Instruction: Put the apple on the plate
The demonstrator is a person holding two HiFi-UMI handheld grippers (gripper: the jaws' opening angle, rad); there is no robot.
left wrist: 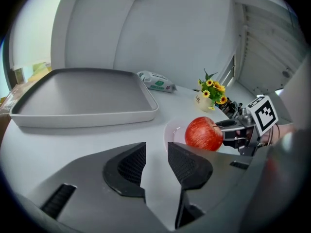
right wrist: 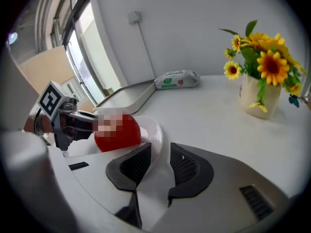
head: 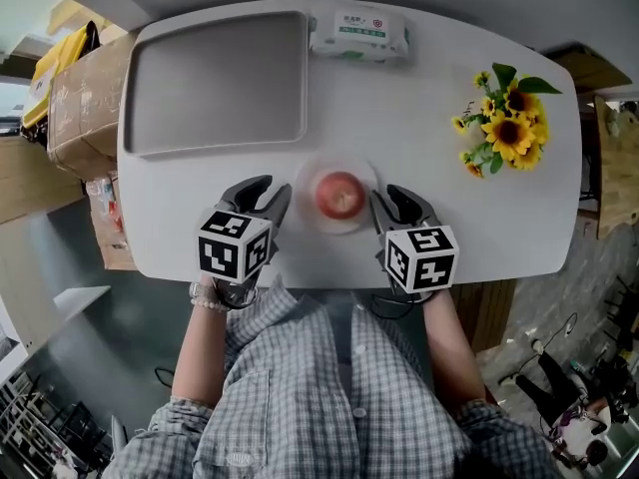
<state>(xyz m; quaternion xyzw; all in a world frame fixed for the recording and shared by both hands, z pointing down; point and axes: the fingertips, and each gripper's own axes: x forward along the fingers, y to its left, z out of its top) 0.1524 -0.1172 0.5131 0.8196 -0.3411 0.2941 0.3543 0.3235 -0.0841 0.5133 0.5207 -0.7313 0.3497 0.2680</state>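
Left hand-held gripper (head: pixel 277 190) beside apple (head: pixel 339 195) on plate (head: pixel 307 176)

We see a smooth, matt white counter (head: pixel 429 118) carrying a grey tray (head: pixel 215 78) with a matt, plastic-looking finish, a wipes pack (head: pixel 359 34) in soft, faintly shiny film, and a glossy white plate (head: pixel 306 190), seemingly glazed ceramic, under the shining skin of the apple (head: pixel 339 194). On the left gripper (left wrist: pixel 156 150) and the right gripper (right wrist: pixel 160 150) we find smooth matt grey plastic shells, while the inner faces of the jaws are black and finely ribbed, like rubber. The shirt (head: pixel 319 387) is woven checked cloth, and the box (head: pixel 85 98) beside the counter is dull brown cardboard.
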